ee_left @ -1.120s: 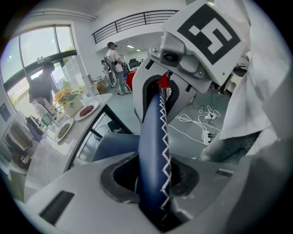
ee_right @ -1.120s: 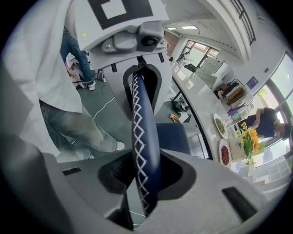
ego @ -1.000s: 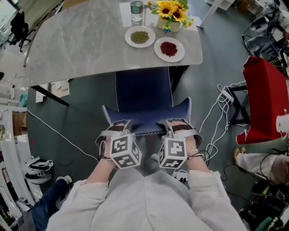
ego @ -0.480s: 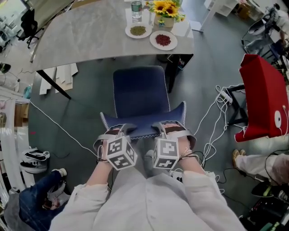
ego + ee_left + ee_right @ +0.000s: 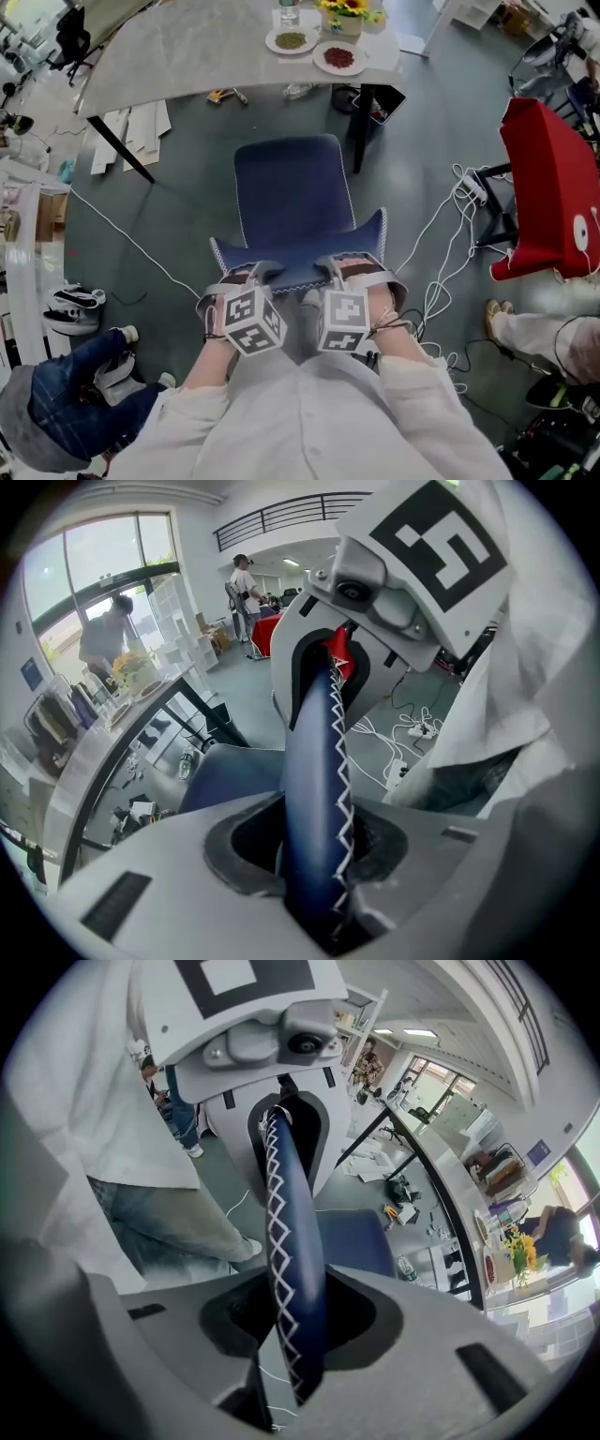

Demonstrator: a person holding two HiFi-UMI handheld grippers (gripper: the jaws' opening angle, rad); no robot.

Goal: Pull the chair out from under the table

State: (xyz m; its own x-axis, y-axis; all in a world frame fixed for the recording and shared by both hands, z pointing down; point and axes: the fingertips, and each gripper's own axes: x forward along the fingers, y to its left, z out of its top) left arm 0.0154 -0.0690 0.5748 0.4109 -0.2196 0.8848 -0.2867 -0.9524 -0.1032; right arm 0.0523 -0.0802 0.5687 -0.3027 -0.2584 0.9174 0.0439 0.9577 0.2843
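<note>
Head view: the blue chair (image 5: 291, 192) stands on the grey floor (image 5: 178, 225) with its whole seat clear of the counter (image 5: 187, 56). The counter is at 12 o'clock from the chair, and a strip of floor shows between them. The top edge of the backrest (image 5: 300, 267), with white zigzag stitching, is at 6 o'clock of the seat. The left claw (image 5: 246, 274) grips this edge near its 9 o'clock end and the right claw (image 5: 352, 267) near its 3 o'clock end. In both gripper views the padded edge fills the gap between the jaws, which stand partly apart around it. On the far part of the counter are a plate with green contents (image 5: 292, 40), a plate with red contents (image 5: 339, 58) and sunflowers (image 5: 345, 7). At 3 o'clock of the chair white cables (image 5: 448, 246) lie on the floor.
</note>
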